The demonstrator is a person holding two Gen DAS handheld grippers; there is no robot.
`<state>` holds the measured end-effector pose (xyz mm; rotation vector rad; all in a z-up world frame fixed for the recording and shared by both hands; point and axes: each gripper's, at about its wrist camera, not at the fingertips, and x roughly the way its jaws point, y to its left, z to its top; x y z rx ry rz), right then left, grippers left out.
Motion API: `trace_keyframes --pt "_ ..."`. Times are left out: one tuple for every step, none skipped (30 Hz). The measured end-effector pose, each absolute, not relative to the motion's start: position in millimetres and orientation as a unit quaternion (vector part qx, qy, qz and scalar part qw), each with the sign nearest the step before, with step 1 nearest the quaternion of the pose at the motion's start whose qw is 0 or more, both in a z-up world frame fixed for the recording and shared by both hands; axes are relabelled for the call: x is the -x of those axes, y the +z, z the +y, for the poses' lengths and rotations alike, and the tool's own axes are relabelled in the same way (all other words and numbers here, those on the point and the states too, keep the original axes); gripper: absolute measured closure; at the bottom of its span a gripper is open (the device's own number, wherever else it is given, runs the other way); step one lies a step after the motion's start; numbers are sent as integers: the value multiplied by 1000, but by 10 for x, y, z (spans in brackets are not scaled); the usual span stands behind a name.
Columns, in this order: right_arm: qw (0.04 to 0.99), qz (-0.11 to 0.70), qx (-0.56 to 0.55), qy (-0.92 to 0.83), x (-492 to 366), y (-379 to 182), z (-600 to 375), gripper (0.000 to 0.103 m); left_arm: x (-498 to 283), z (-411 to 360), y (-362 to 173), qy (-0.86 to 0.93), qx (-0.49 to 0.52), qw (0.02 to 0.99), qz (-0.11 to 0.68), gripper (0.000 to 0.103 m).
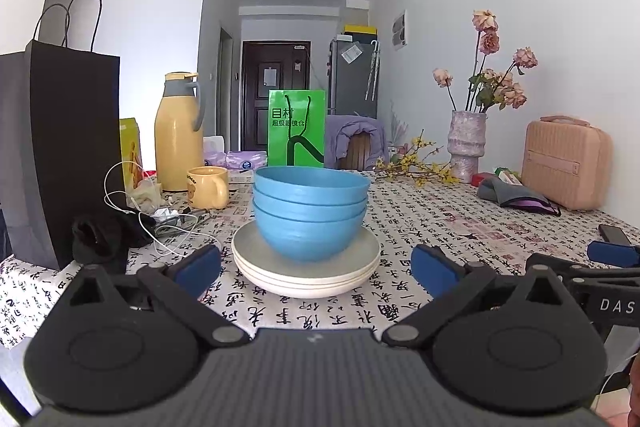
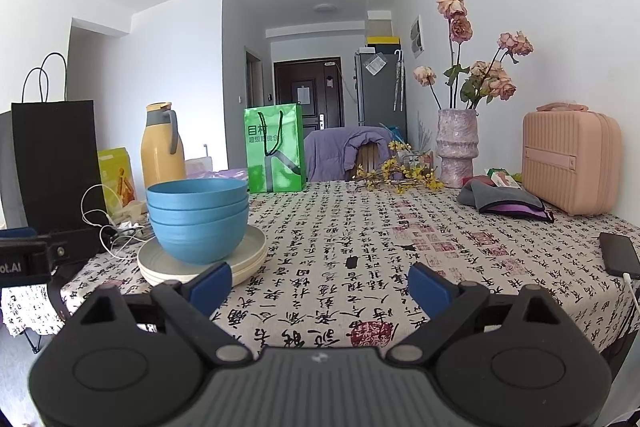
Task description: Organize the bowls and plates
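Note:
Three nested blue bowls [image 1: 311,213] stand on a stack of three cream plates [image 1: 276,273] on the patterned tablecloth. My left gripper [image 1: 316,269] is open just in front of the stack, its blue pads wide apart on either side of the plates, touching nothing. In the right wrist view the same blue bowls [image 2: 198,217] and cream plates [image 2: 250,255] sit at the left. My right gripper [image 2: 320,285] is open over bare cloth to the right of the stack, holding nothing. Its tip shows in the left view at the right edge.
Left of the stack are a black paper bag [image 1: 60,155], a yellow thermos [image 1: 178,133], a yellow mug [image 1: 208,187], white cables [image 1: 160,227] and a black cloth. A green bag [image 1: 296,129] stands behind. A vase of flowers [image 1: 466,143], a pink case [image 1: 566,163] and a phone [image 2: 618,253] lie right.

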<state>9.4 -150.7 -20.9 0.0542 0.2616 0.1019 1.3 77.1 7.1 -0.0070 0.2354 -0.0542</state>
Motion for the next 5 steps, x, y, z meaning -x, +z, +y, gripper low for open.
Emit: trace_keyframes --pt "990 130 -28 51 -93 -208 -1505 8 -15 773 69 -26 4 993 118 0" --pt "990 130 -28 51 -95 -208 -1506 8 -15 773 67 -26 4 993 118 0" --pt "990 130 -28 52 -96 -208 -1504 8 -12 772 66 -26 3 993 118 0" --pt "990 130 -28 52 -96 -209 -1502 8 -12 768 64 -26 2 993 117 0" --pt "990 130 -28 52 -96 -208 -1500 8 -14 765 60 -27 2 993 117 0"
